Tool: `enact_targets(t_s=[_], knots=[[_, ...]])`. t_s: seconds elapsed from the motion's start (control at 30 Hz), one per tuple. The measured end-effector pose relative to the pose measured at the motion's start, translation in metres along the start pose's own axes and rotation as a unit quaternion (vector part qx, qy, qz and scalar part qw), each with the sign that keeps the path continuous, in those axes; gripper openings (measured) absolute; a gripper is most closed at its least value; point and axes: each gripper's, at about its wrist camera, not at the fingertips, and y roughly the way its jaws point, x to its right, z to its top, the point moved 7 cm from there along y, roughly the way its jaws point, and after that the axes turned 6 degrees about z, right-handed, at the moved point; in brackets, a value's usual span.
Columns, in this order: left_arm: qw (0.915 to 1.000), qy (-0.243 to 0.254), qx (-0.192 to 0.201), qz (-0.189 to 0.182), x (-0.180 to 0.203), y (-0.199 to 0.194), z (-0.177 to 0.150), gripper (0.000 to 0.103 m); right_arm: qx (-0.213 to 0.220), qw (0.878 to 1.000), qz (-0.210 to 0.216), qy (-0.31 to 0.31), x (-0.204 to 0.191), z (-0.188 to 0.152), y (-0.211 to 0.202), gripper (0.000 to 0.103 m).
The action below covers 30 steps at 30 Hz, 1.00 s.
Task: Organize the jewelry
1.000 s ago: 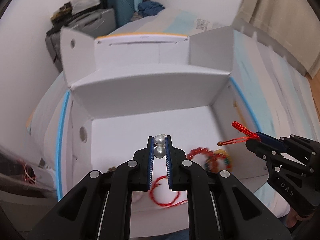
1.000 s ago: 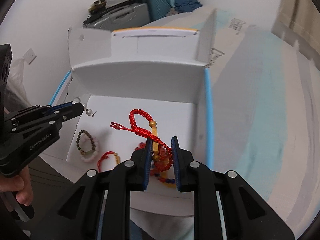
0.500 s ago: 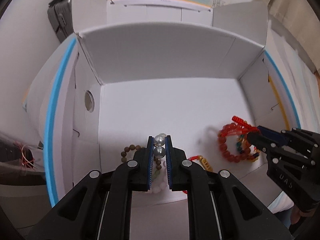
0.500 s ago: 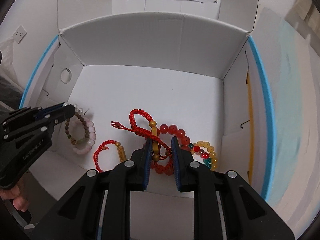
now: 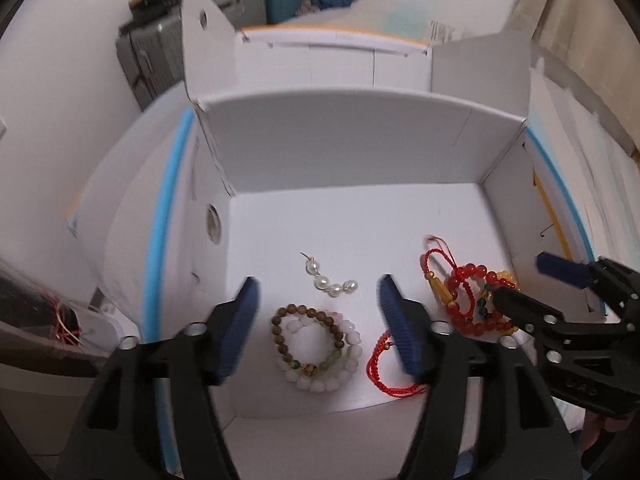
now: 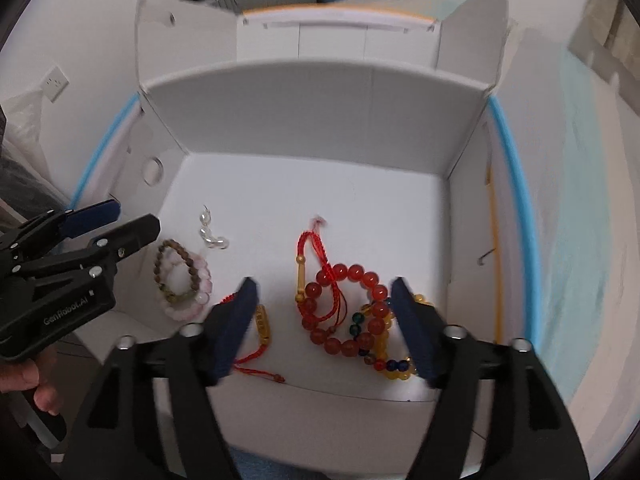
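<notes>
A white cardboard box [image 5: 360,152] [image 6: 320,112] stands open below both grippers. My left gripper [image 5: 317,282] [image 6: 134,214] hangs over its left half, jaws opening and nothing pressed between them. Below it a short pearl strand [image 5: 331,285] [image 6: 210,236] lies loose on the floor, beside stacked brown and pink bead bracelets [image 5: 316,344] [image 6: 182,276]. Over the right half, my right gripper [image 6: 325,286] [image 5: 522,278] is opening too. The red cord bracelet with a gold tube [image 6: 316,256] [image 5: 436,276] lies free across a red bead bracelet [image 6: 348,304] [image 5: 472,300].
A second red cord bracelet with a gold charm [image 6: 260,332] [image 5: 384,364] and a multicoloured bead bracelet [image 6: 384,356] also lie in the box. Its flaps stand up behind. Suitcases [image 5: 256,0] sit against the back wall. A hand [image 6: 36,384] holds the left gripper's handle.
Both grippers have sunk toward the box and opened. The pearl strand has left the left jaws and the red cord bracelet has left the right jaws; both now lie on the box floor.
</notes>
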Motion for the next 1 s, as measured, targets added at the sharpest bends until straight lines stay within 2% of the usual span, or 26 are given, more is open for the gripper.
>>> enact_targets(t_s=[0.03, 0.07, 0.13, 0.2, 0.23, 0.43, 0.63, 1.0], knots=[[1.0, -0.004, 0.009, 0.003, -0.002, -0.006, 0.0, 0.08, 0.014, 1.0, 0.001, 0.002, 0.001, -0.001, -0.009, 0.077], [0.9997, -0.01, 0.02, 0.004, -0.005, -0.013, 0.0, 0.081, 0.022, 1.0, 0.003, 0.003, 0.001, -0.002, -0.015, 0.081], [0.9993, -0.014, 0.034, 0.01, -0.009, -0.023, -0.003, 0.09, 0.04, 0.999, 0.0, 0.003, 0.0, -0.006, -0.031, 0.088], [0.9986, -0.02, 0.047, 0.009, -0.011, -0.03, -0.003, 0.095, 0.056, 0.998, -0.005, 0.005, 0.002, -0.009, -0.043, 0.095], [0.9983, -0.023, 0.054, 0.008, -0.012, -0.035, -0.006, 0.097, 0.065, 0.998, -0.008, 0.004, 0.002, -0.012, -0.051, 0.095], [0.9971, -0.025, 0.071, 0.002, -0.011, -0.051, -0.024, 0.097, 0.105, 0.994, -0.024, 0.01, -0.005, -0.026, -0.078, 0.095], [0.9967, -0.032, 0.074, -0.012, -0.006, -0.061, -0.037, 0.097, 0.125, 0.991, -0.044, 0.01, -0.008, -0.045, -0.088, 0.095], [0.9963, -0.025, 0.083, -0.003, -0.003, -0.068, -0.052, 0.097, 0.125, 0.991, -0.049, 0.019, -0.008, -0.056, -0.09, 0.095]])
